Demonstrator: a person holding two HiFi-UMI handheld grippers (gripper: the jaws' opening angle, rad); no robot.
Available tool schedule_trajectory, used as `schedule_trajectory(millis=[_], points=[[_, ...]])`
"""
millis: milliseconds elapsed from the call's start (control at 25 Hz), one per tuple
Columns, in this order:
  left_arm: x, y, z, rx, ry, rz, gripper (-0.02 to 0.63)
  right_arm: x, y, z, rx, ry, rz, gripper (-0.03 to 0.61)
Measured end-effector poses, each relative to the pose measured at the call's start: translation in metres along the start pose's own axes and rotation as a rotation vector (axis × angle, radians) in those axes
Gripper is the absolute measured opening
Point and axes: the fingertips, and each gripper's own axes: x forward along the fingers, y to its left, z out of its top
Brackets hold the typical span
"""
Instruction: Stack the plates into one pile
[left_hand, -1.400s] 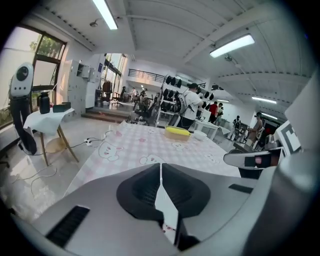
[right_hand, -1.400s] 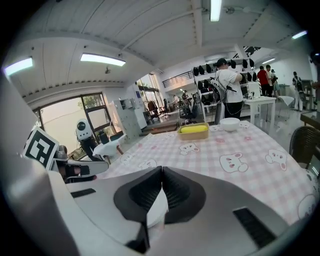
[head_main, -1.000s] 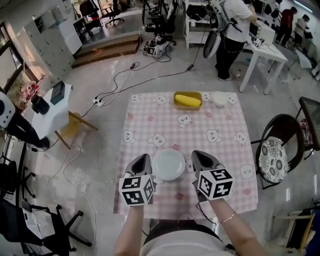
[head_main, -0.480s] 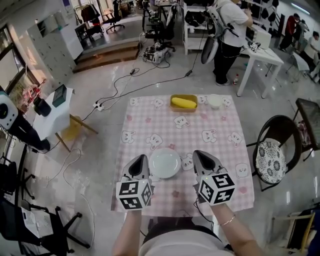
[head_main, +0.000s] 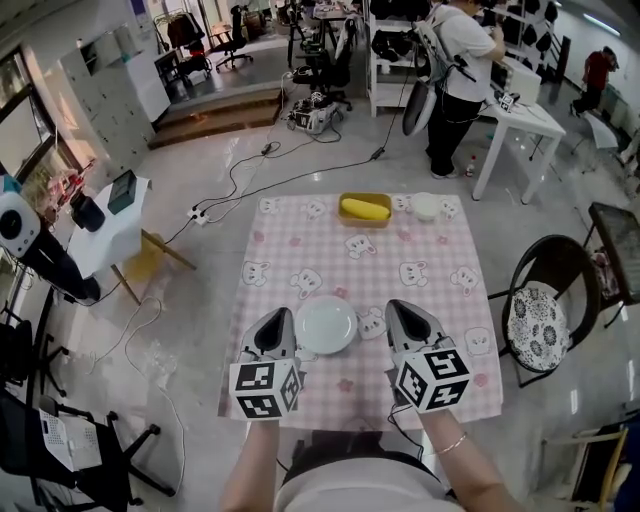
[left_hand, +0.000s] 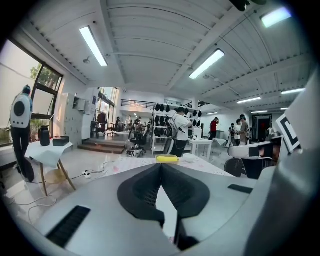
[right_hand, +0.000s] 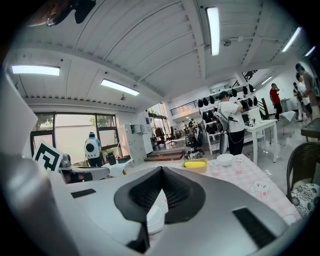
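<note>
White plate (head_main: 327, 325) is noted near the table's (head_main: 440, 300) near edge, flanked by both grippers, just beside each. Left gripper (head_main: 278, 318) and right gripper (head_main: 402, 309) are closed tight; nothing is held.

No words, numbers or brand marks can be read anywhere. The cube (head_main: 266, 389) on the left gripper (head_main: 281, 318) and the one on the right gripper (head_main: 402, 308) carry only black-and-white square marker patterns. The pink checked tablecloth (head_main: 300, 250) bears rabbit drawings without lettering.
</note>
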Motion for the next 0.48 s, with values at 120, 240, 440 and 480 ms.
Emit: schedule_trajectory(millis=[120, 240, 440, 480], points=[[0.0003, 0.0015, 0.0000, 0.000, -0.007, 0.000, 0.021, 0.0002, 0.0009, -0.0008, 0.002, -0.005, 0.002, 0.003], [0.0019, 0.0010, 0.0017, 0.002, -0.010, -0.003, 0.021, 0.0007, -0.0006, -0.0006, 0.006, -0.004, 0.002, 0.003], [-0.0002, 0.0010, 0.0008, 0.006, -0.011, -0.002, 0.020, -0.0010, 0.0009, -0.0004, 0.001, -0.009, 0.011, 0.003], [-0.0002, 0.0005, 0.0003, 0.006, -0.011, -0.001, 0.021, -0.0012, 0.0004, -0.0005, -0.002, -0.011, 0.013, 0.003]])
